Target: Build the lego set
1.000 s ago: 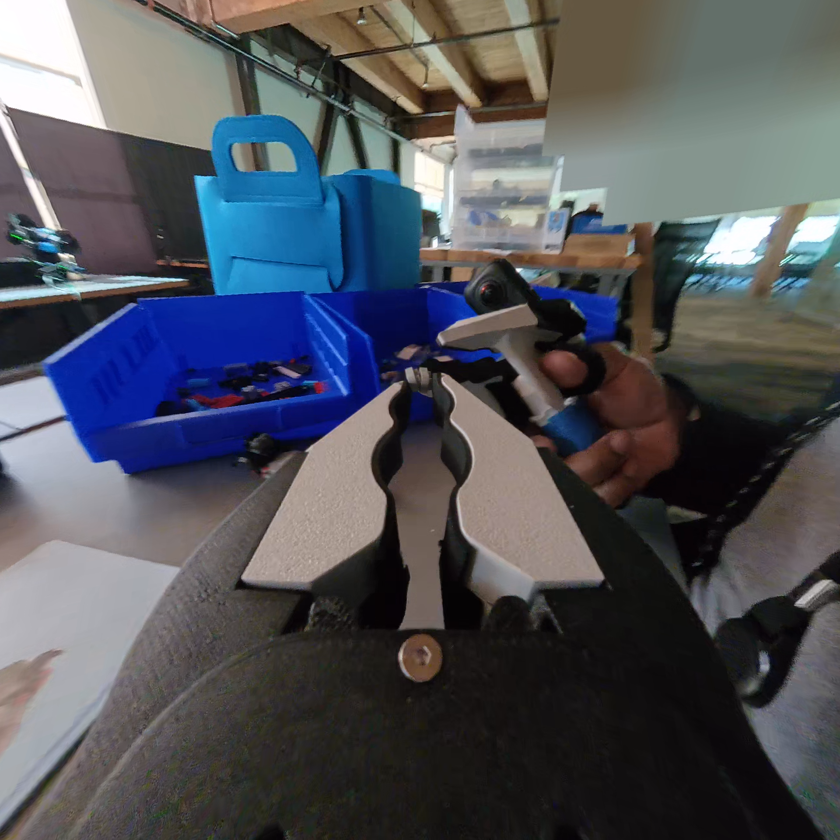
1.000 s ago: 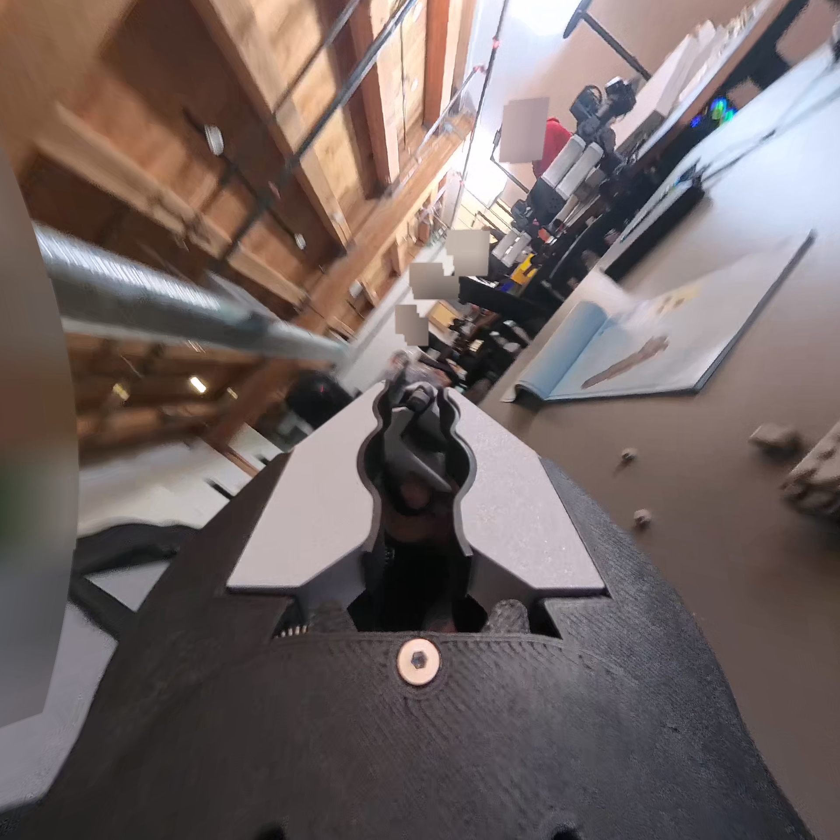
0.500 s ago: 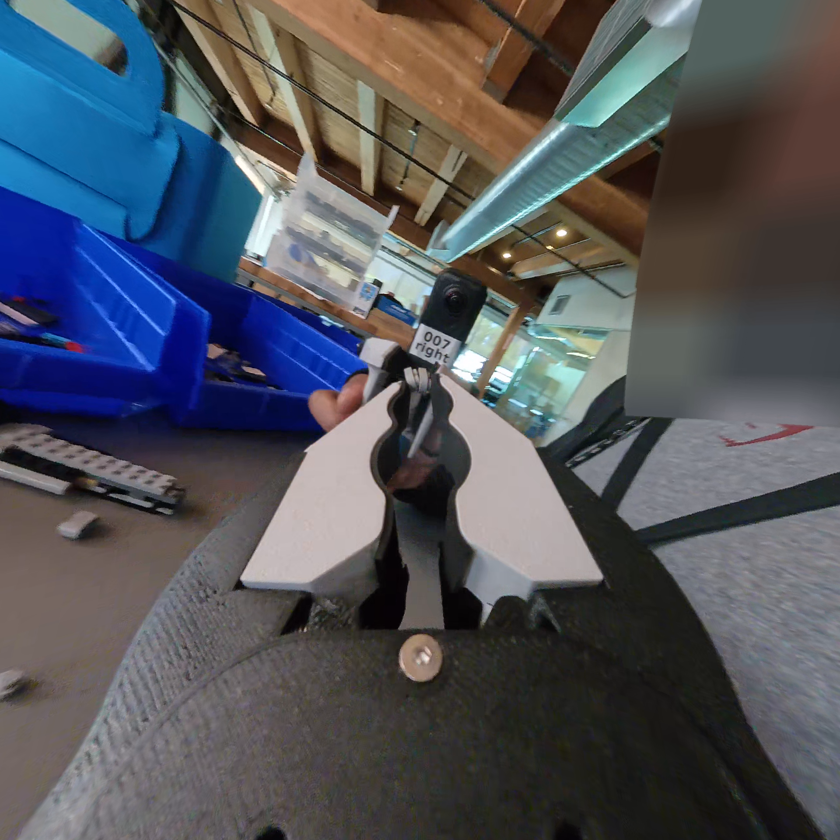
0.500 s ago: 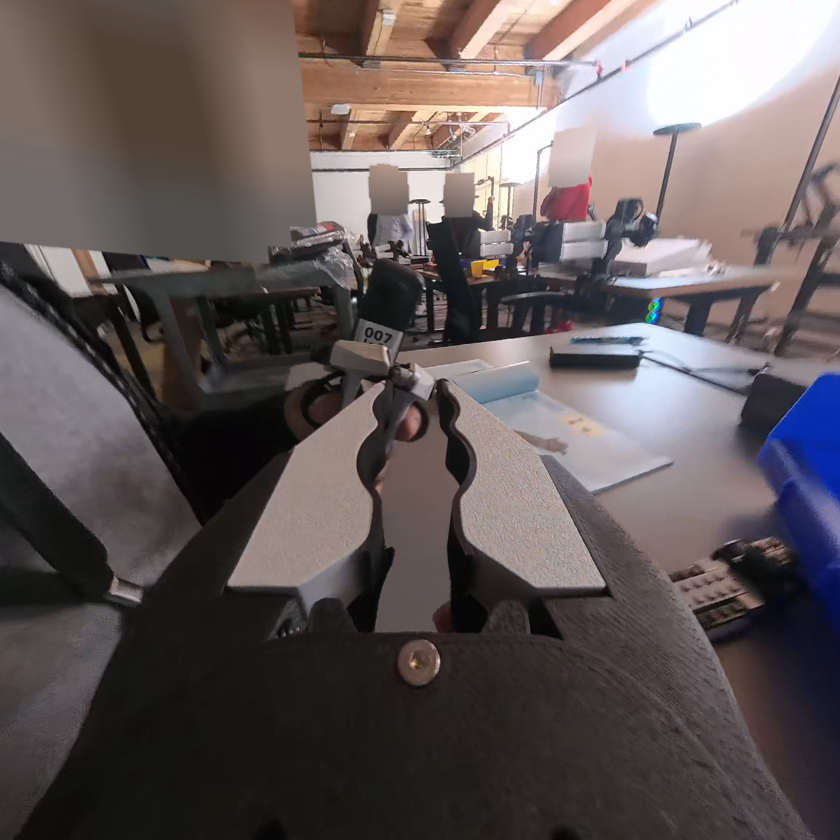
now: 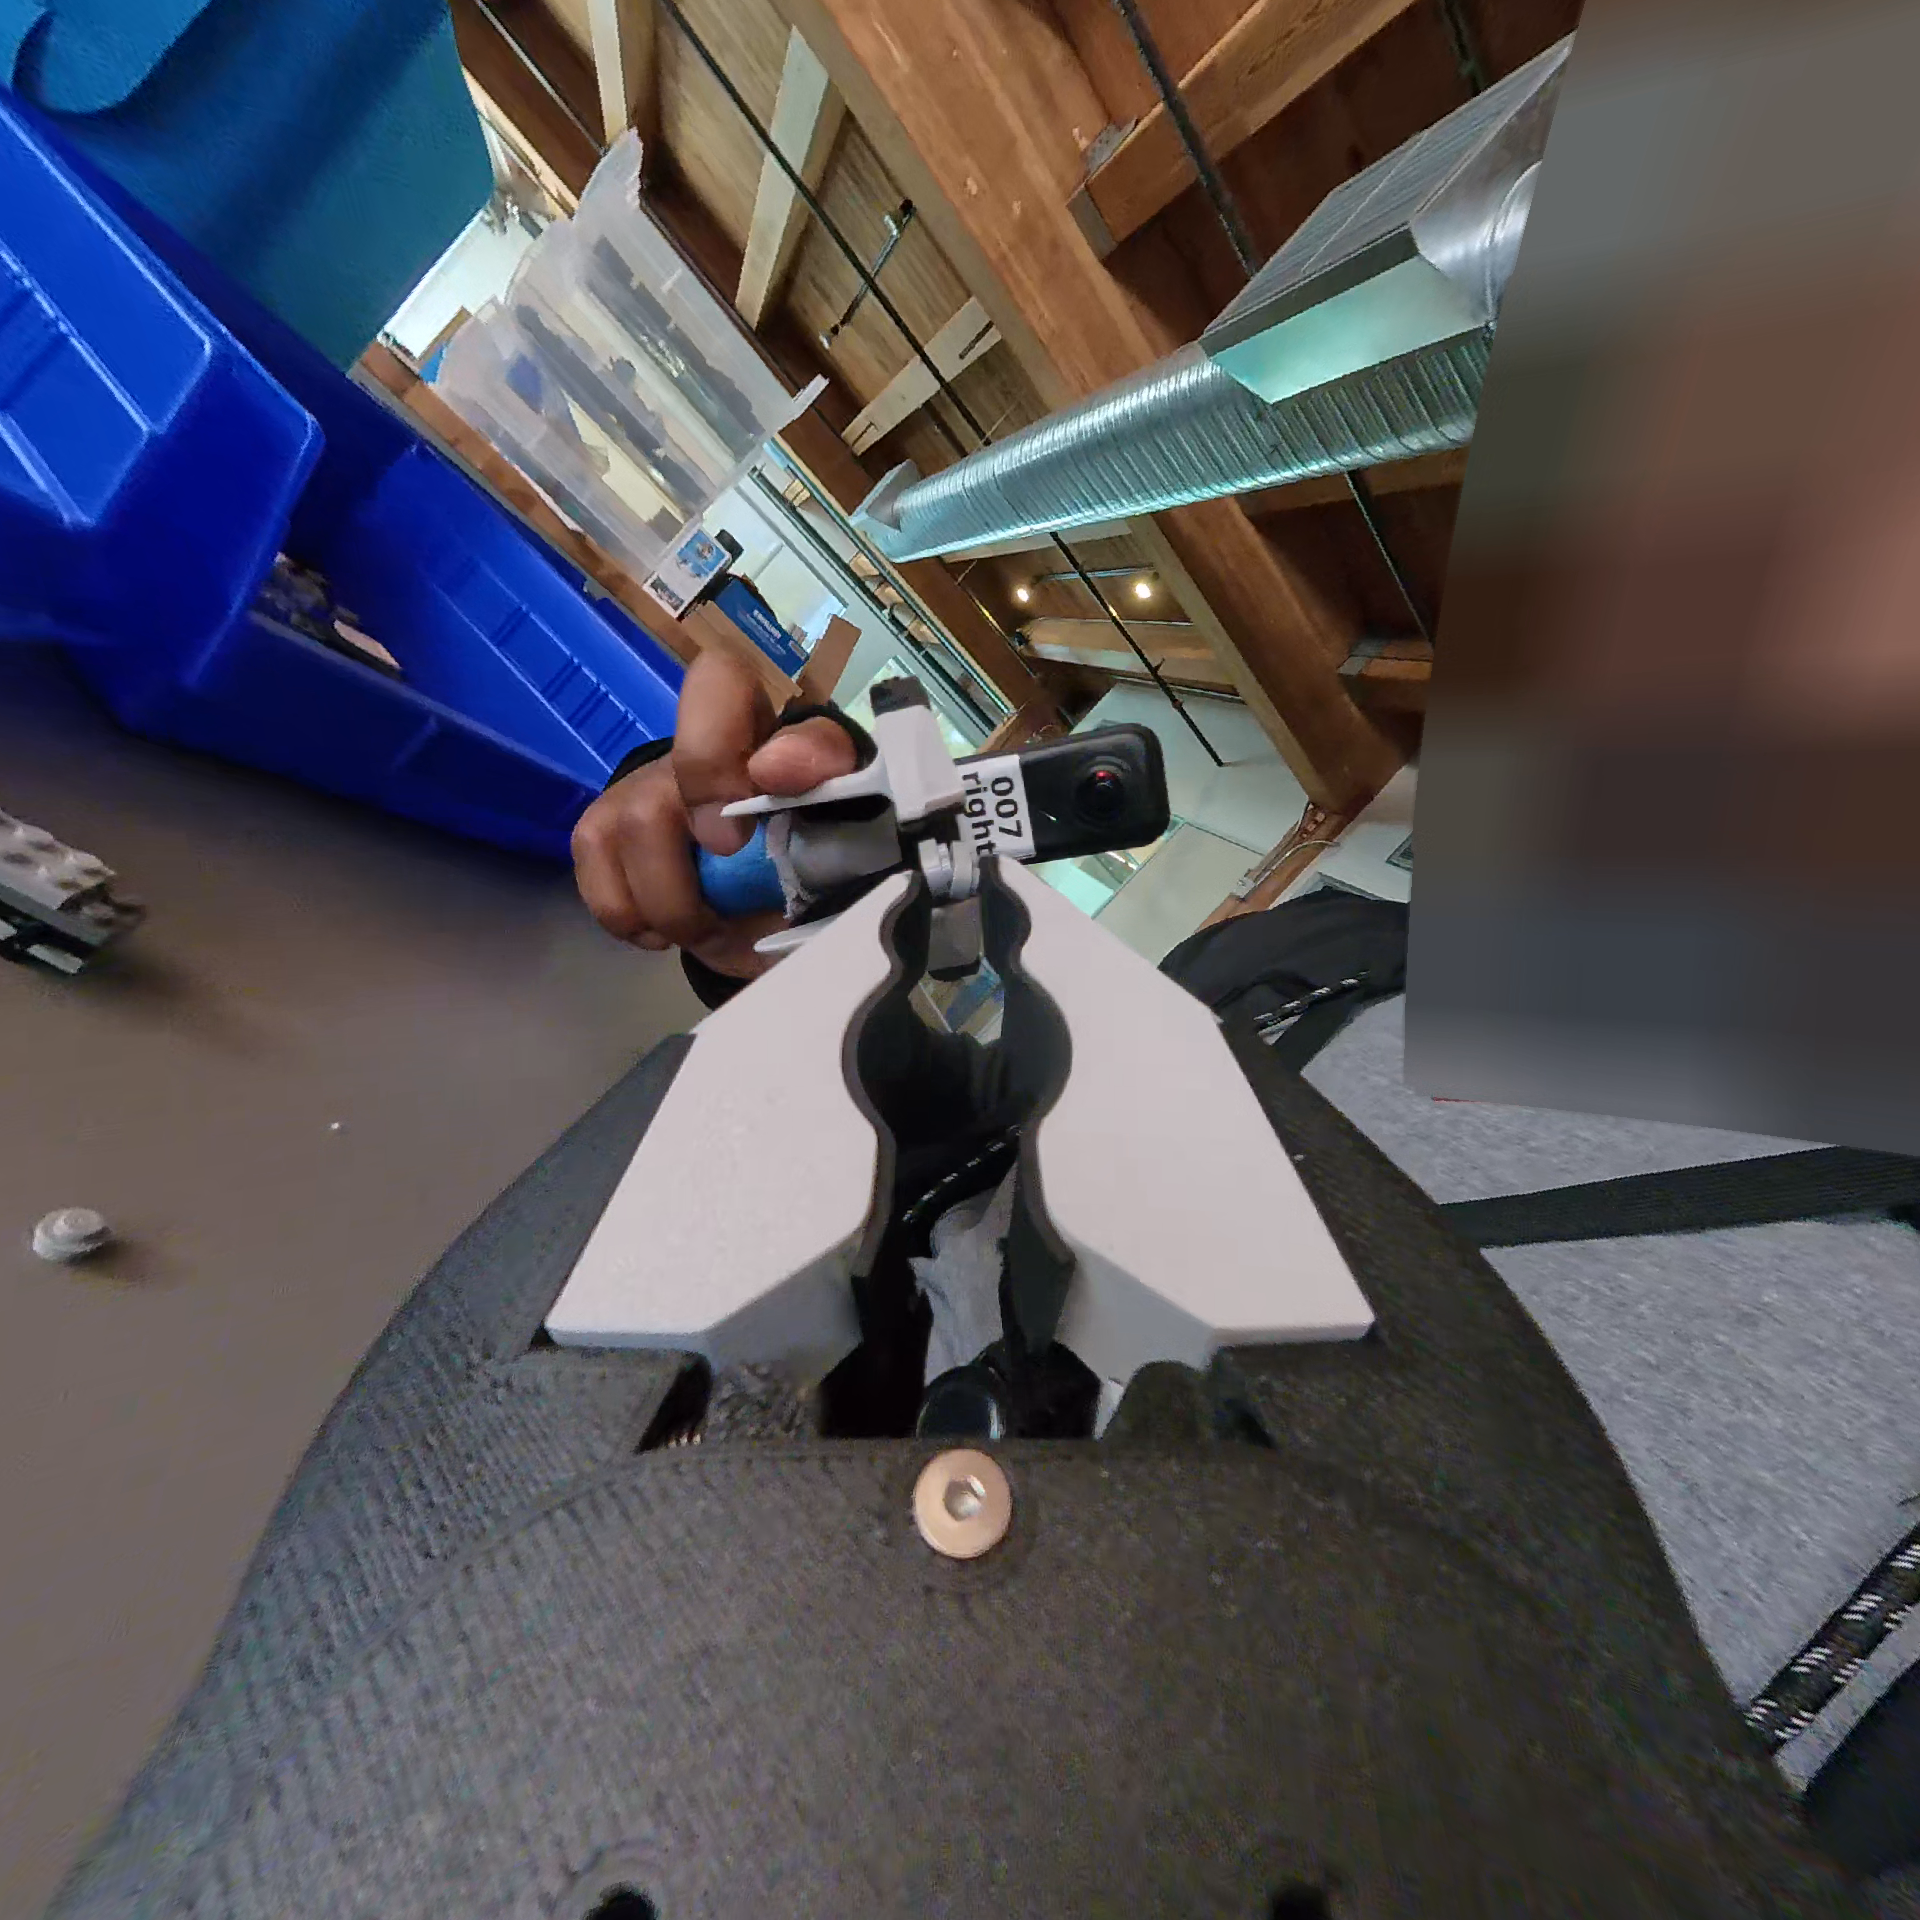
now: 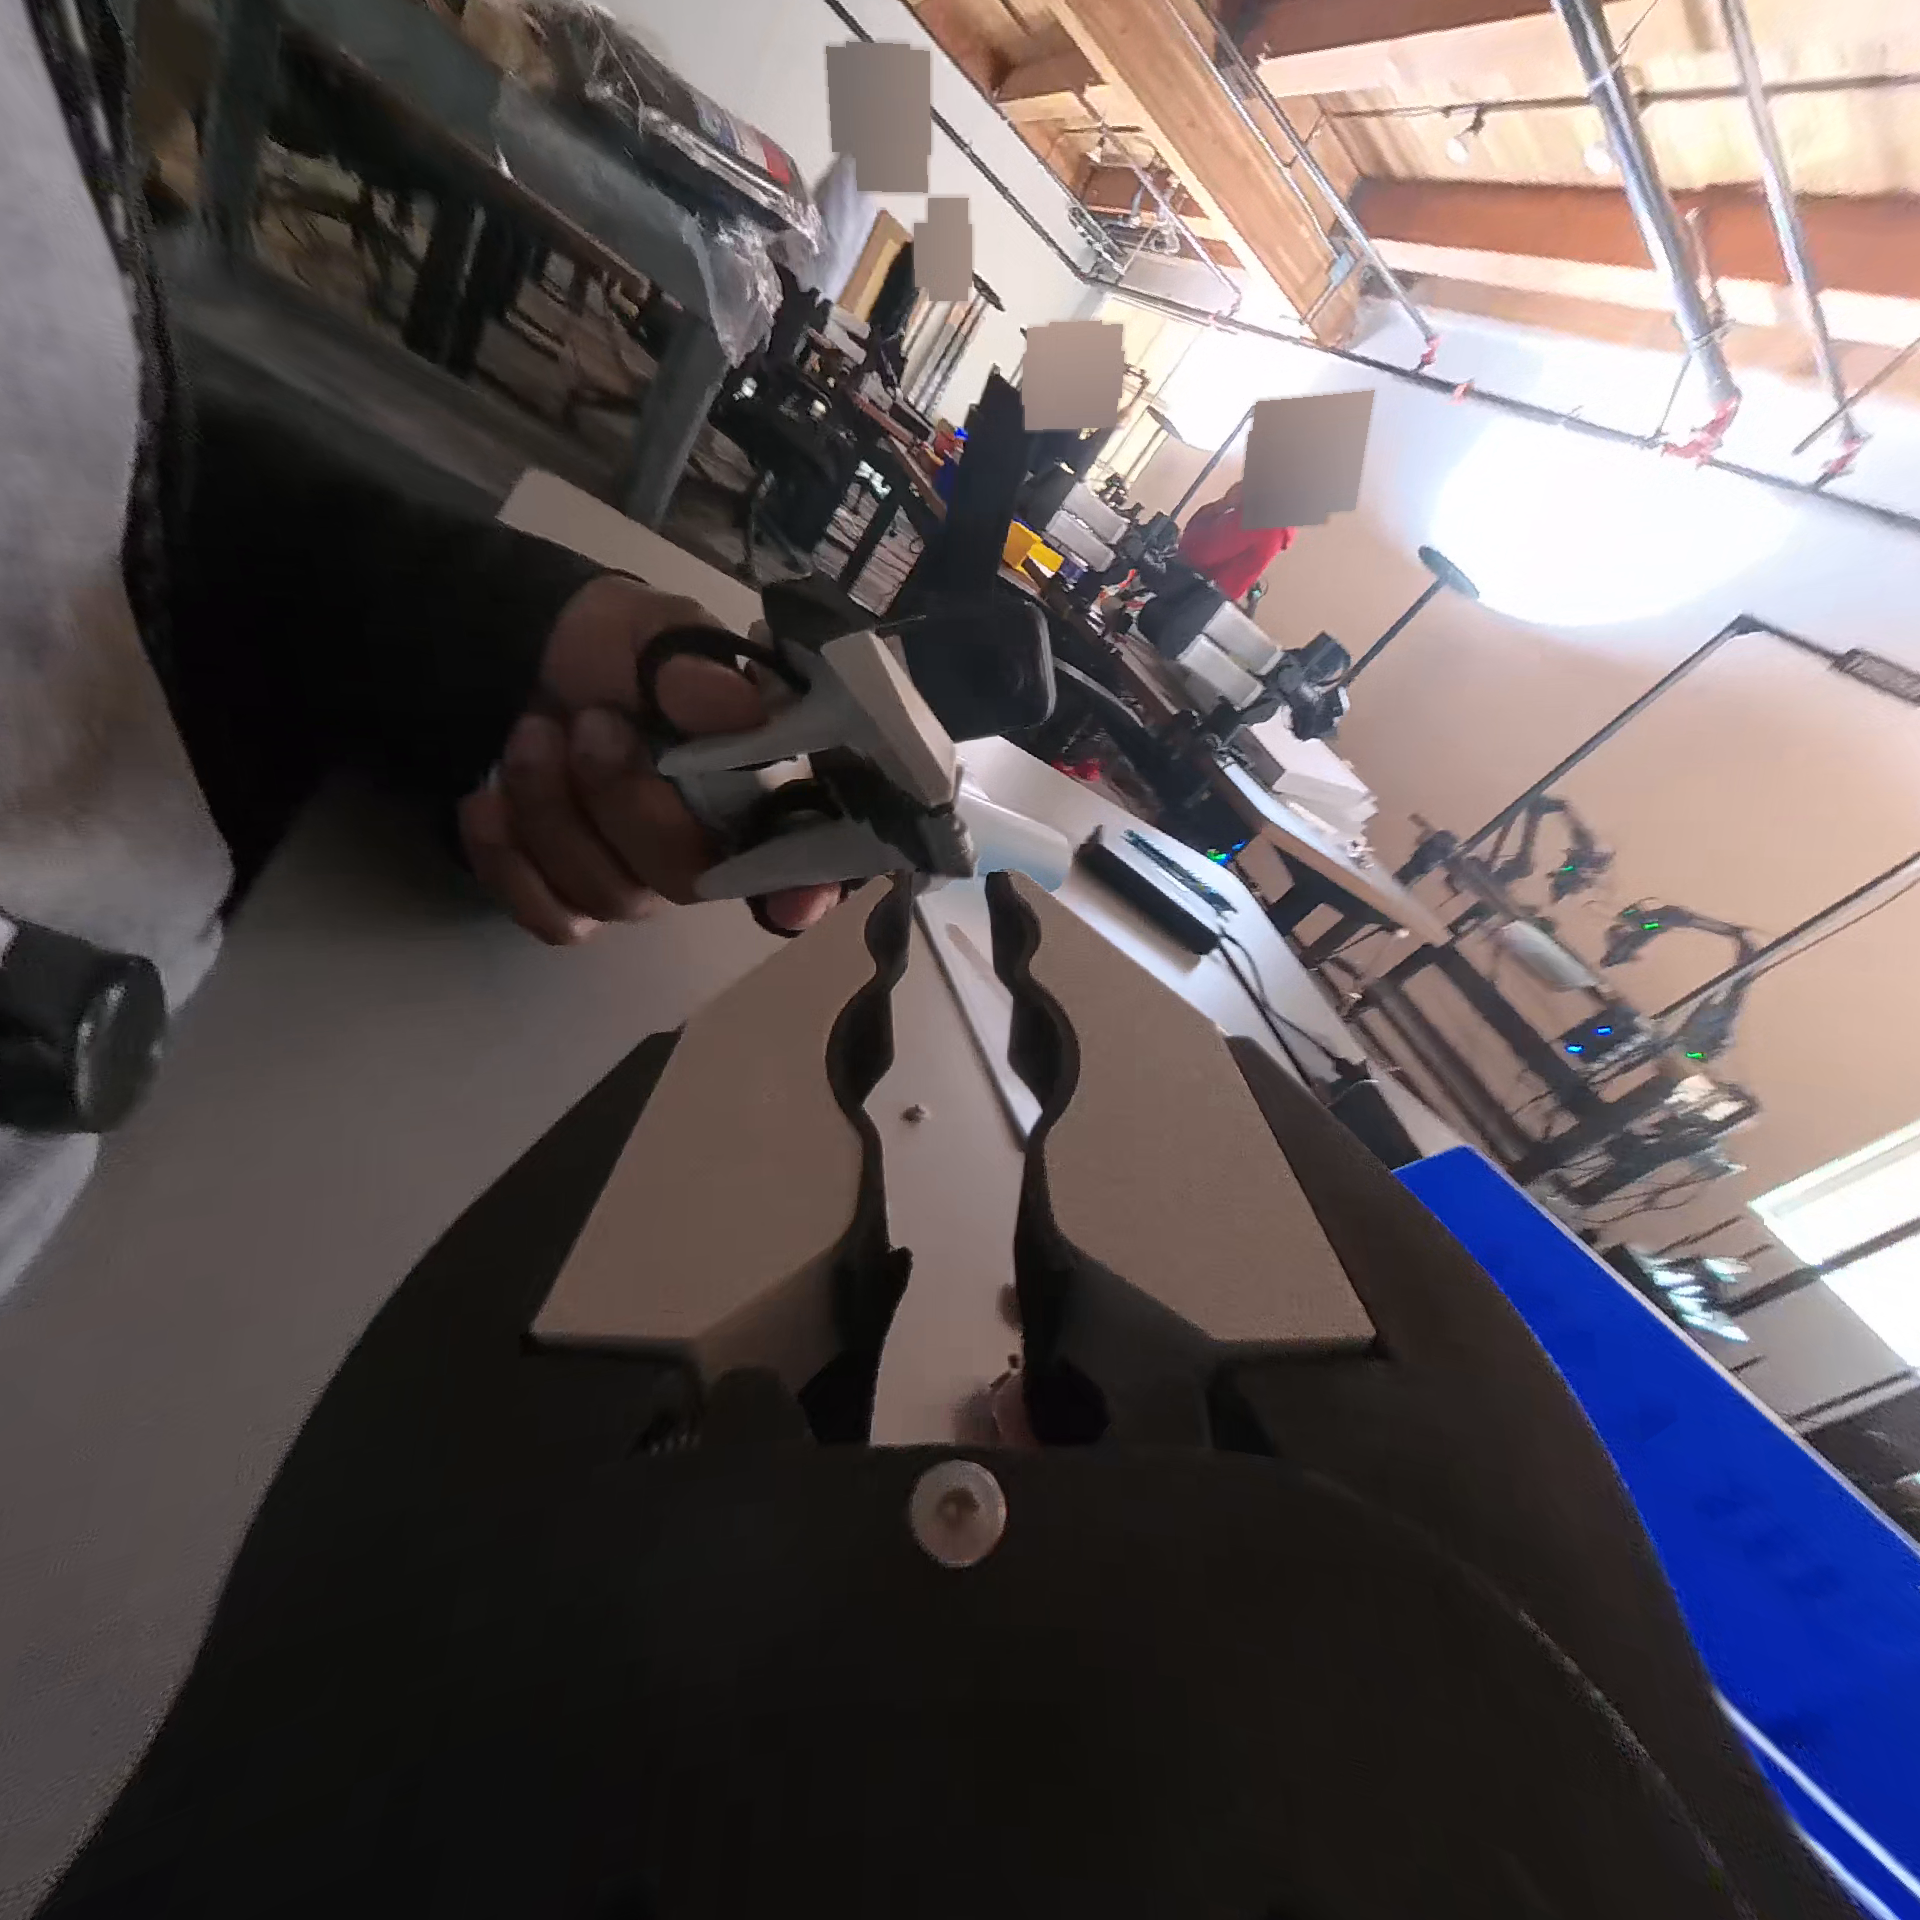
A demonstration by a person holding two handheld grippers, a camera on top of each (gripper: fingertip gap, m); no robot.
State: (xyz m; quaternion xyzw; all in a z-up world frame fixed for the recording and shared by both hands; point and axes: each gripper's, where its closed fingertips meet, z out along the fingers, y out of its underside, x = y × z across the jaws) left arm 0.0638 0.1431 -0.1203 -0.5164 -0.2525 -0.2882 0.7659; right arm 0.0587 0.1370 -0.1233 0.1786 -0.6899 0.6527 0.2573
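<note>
Both grippers up off the surface (image 5: 312, 1039) tip to tip, left gripper (image 5: 951, 883) fingers nipped onto a tiny grey lego piece (image 5: 948, 873), right gripper (image 6: 951, 883) fingers slightly apart, holding nothing, blue bins (image 5: 208, 468) behind.

Tip to tip out in front: left tongs (image 5: 951, 902) and right tongs (image 6: 945, 891), with a small piece (image 5: 948, 940) sitting between the left pair's tips. Off to the left of the left tongs, bins (image 5: 312, 644) on the table (image 5: 312, 1039), a studded plate (image 5: 47, 899) lying just before them at the frame edge, and a round bit (image 5: 71, 1234) nearer, well apart. Storage boxes (image 5: 623, 343) way behind the bins. From the right tongs: booklet (image 6: 1013, 844) straight ahead on the table, flat device (image 6: 1143, 896) just behind it, another bin (image 6: 1662, 1455) close on the right.
</note>
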